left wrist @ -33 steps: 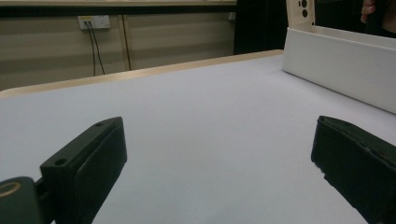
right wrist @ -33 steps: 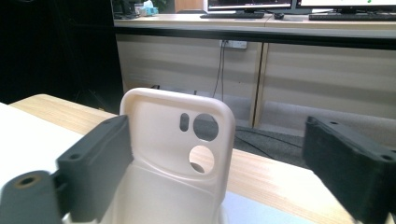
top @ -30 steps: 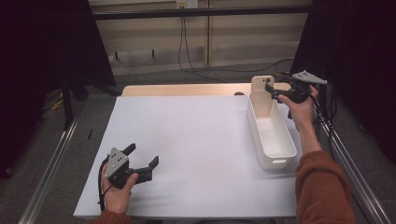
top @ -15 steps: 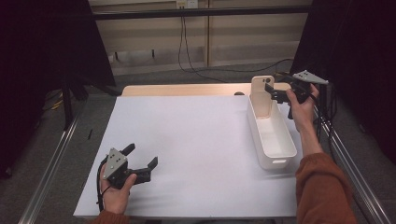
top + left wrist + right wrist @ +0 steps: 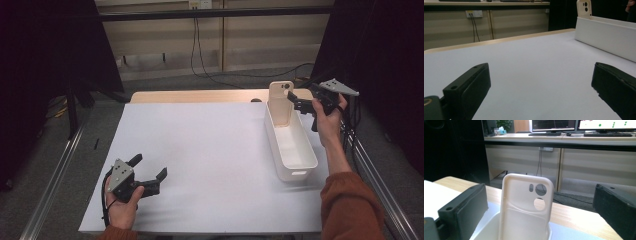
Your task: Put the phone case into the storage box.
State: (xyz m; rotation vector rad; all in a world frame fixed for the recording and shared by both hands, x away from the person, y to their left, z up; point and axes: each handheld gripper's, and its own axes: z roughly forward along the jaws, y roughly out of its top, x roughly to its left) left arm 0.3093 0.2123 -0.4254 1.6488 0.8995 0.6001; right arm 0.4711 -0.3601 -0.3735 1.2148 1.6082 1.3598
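right tongs (image 5: 296, 102) gape wide just beside an upright phone case (image 5: 280, 102), likely lining up a grasp. the case leans in a white bin (image 5: 300, 162) by the table's right edge. left tongs (image 5: 149, 173), also wide, rest idle near the front-left corner.

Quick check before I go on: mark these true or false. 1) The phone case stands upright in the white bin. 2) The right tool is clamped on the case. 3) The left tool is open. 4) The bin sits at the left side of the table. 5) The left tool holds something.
1) True: the phone case stands upright at the far end of the white bin.
2) False: the right tool is open, with the case apart from its jaws.
3) True: the left tool is open, low over the white table.
4) False: the bin sits at the right.
5) False: it holds nothing.
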